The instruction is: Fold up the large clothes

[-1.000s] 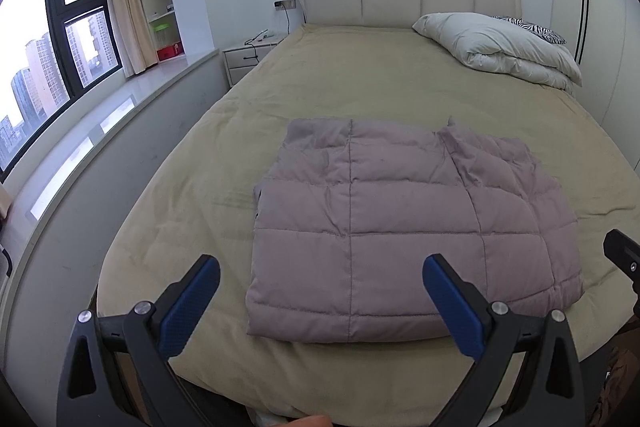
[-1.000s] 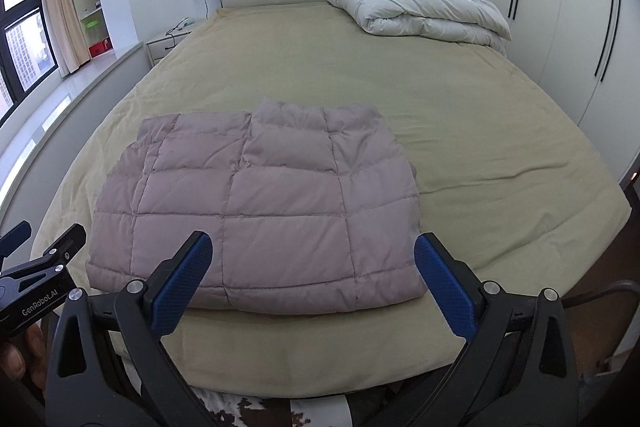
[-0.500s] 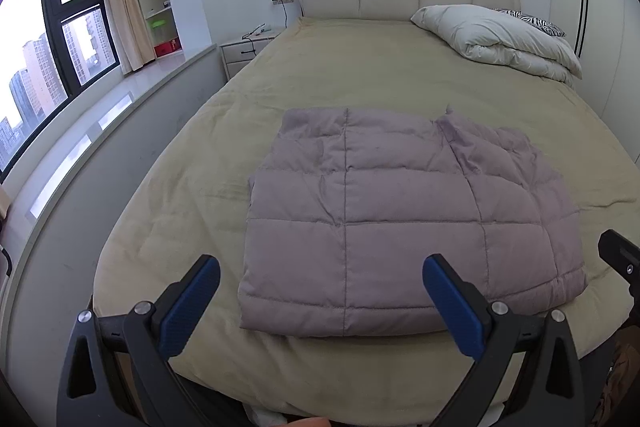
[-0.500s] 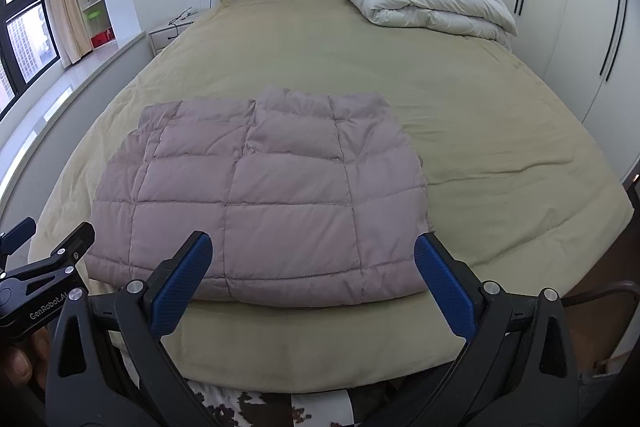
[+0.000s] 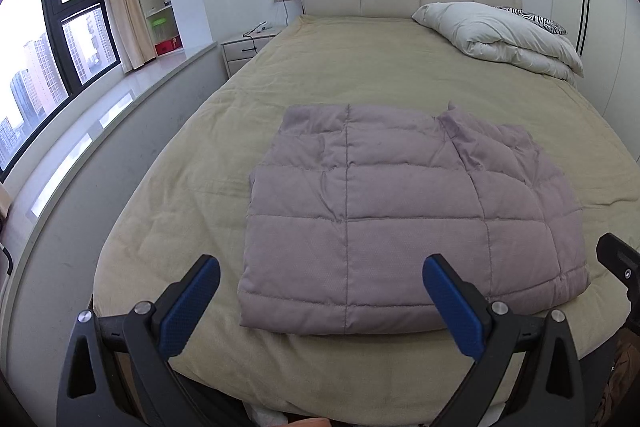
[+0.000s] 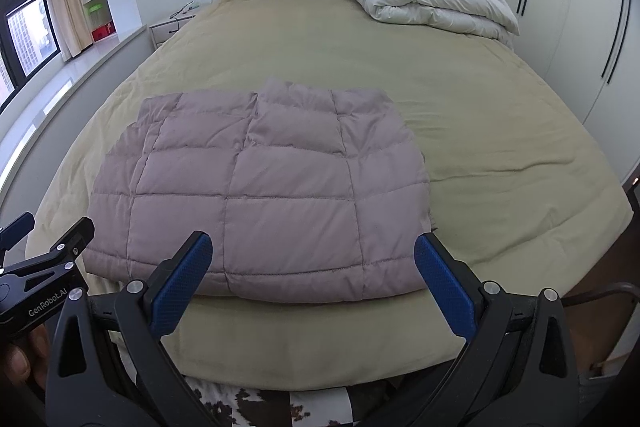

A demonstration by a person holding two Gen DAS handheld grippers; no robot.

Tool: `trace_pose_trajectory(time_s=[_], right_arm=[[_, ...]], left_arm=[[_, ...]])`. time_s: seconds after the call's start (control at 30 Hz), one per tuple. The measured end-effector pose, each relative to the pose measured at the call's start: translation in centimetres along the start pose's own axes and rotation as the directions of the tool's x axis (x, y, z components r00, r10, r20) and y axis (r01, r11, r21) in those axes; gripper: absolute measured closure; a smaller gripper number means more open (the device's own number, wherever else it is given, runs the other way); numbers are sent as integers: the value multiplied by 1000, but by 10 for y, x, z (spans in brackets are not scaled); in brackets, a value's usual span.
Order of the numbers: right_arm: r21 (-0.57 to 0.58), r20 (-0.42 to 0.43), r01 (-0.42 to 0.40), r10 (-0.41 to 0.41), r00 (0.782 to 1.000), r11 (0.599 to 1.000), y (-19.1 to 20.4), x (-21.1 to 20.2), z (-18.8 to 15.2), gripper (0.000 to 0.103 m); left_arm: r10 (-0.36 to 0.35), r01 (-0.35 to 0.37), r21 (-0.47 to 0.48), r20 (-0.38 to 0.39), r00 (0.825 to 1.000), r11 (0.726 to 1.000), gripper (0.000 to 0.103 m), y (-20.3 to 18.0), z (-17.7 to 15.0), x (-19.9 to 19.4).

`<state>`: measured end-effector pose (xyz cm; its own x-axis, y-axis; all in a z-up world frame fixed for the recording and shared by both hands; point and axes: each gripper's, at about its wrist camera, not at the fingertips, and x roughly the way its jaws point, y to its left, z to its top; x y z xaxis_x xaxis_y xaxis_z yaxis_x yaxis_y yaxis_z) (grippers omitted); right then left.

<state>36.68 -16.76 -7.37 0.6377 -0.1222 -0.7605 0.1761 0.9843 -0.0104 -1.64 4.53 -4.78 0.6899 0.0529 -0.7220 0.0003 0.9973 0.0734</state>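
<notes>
A mauve quilted puffer garment [image 5: 404, 215] lies folded into a flat rectangle on the beige bed cover [image 5: 360, 67], near the foot edge. It also shows in the right wrist view [image 6: 264, 195]. My left gripper [image 5: 320, 301] is open and empty, held just off the foot of the bed before the garment's near left part. My right gripper [image 6: 312, 281] is open and empty, before the garment's near right part. Neither touches the cloth.
A folded white duvet [image 5: 504, 37] and a zebra pillow [image 5: 532, 19] lie at the head of the bed on the right. A nightstand [image 5: 244, 49] and a window ledge [image 5: 100, 115] run along the left. Wardrobe doors [image 6: 580, 7] stand on the right.
Both grippers have risen and tilted down a little, so the garment sits lower and closer in both views. The garment itself has not moved.
</notes>
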Motion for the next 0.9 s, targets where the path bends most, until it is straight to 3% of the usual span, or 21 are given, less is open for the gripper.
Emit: trace_pose_trajectory(time_s=[0.9], right_arm=[[-2,-13,3,-3,1000,1000,3,4,-2,0]], left_arm=[[2,-2,-1,-7,1000,1000,0,-2,-4,2]])
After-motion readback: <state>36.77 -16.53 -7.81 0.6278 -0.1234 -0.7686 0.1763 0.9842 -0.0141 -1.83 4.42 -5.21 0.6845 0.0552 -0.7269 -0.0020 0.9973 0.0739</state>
